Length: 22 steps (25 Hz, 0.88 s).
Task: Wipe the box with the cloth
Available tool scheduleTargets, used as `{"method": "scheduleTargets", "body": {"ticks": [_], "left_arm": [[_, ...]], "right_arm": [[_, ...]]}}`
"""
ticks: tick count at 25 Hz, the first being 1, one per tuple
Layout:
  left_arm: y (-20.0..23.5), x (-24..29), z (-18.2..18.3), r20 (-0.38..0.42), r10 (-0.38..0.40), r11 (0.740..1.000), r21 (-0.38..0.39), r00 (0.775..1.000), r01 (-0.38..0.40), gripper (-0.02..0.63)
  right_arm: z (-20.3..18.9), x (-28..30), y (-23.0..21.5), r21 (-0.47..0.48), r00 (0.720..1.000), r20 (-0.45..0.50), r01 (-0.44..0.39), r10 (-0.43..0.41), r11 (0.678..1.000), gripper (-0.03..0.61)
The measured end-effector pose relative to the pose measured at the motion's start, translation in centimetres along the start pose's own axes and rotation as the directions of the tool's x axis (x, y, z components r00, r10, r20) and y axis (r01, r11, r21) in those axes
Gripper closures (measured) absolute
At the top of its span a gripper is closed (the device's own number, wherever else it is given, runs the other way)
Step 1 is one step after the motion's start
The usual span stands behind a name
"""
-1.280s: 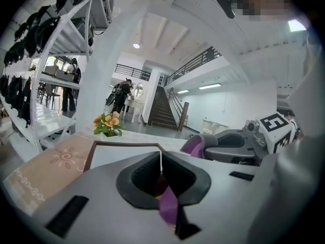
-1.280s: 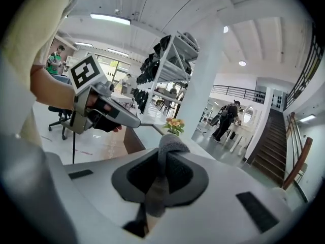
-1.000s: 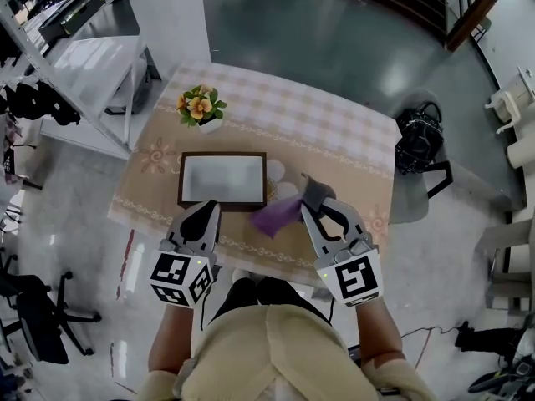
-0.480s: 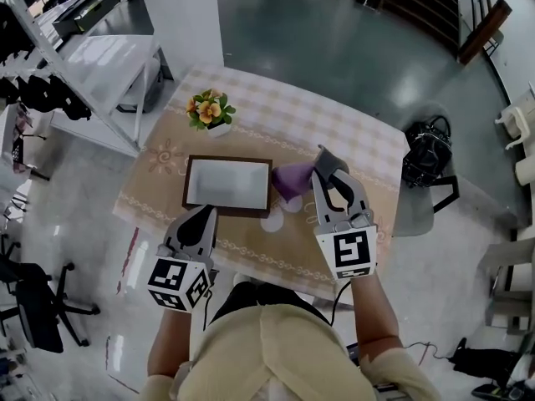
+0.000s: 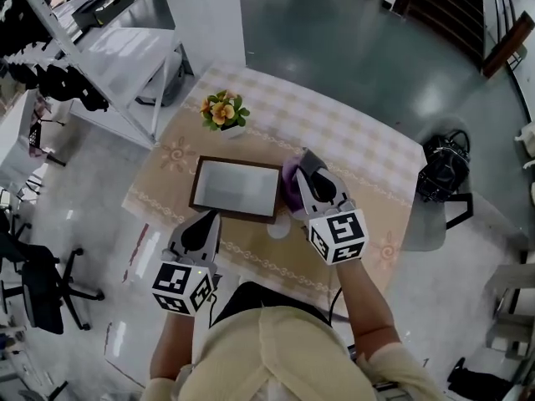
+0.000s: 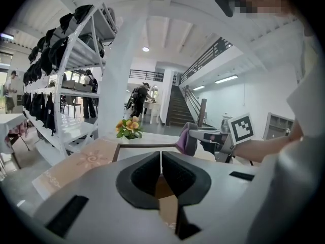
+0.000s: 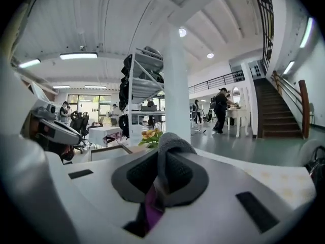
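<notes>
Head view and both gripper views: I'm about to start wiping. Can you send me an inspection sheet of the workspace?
Surface: table with a patterned covering, lying flat.
Job's things: box, shallow, dark-framed with a pale inside, flat at mid-table. The purple cloth hangs at the box's right edge; I cannot tell whether it touches.
Clutter: flower pot upright behind the box, apart from it.
Grippers: left claw has its jaws together with nothing between them, near the table's front edge. Right claw is shut on the cloth, just right of the box.
Cables: nothing seen on the table.
Surroundings: shelving rack to the left, black bag to the right, office chair on the floor at lower left.
</notes>
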<state>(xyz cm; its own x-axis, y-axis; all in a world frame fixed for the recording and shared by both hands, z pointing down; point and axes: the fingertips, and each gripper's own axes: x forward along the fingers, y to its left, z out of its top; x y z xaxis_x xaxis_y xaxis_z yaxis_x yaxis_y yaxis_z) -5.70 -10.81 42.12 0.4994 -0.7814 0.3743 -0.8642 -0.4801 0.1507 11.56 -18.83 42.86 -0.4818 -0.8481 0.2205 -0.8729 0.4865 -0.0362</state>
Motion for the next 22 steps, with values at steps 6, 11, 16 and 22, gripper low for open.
{"method": "scheduleTargets", "body": {"ticks": [6,11,16,22], "left_arm": [[-1.8,0.1,-0.3,-0.020,0.036,0.999,0.006,0.999,-0.036,0.591],[-1.3,0.2,-0.9,-0.038,0.057,0.998,0.003,0.998,-0.057,0.591],[-0.9,0.2,-1.3,-0.036,0.047,0.999,-0.015,0.998,-0.047,0.591],[-0.6,1.4,-0.4,-0.020,-0.025,1.000,-0.005,0.999,0.025,0.591]], "right_arm": [[-2.8,0.4,0.9,0.131,0.991,-0.067,-0.109,0.119,0.985,0.540],[-4.0,1.7,2.6,0.203,0.977,-0.091,-0.171,0.192,0.964,0.540],[-4.1,1.0,3.1,0.267,0.969,-0.090,-0.199,0.230,0.943,0.540],[-3.8,-0.2,4.8,0.289,0.957,-0.123,-0.219,0.263,0.932,0.540]]}}
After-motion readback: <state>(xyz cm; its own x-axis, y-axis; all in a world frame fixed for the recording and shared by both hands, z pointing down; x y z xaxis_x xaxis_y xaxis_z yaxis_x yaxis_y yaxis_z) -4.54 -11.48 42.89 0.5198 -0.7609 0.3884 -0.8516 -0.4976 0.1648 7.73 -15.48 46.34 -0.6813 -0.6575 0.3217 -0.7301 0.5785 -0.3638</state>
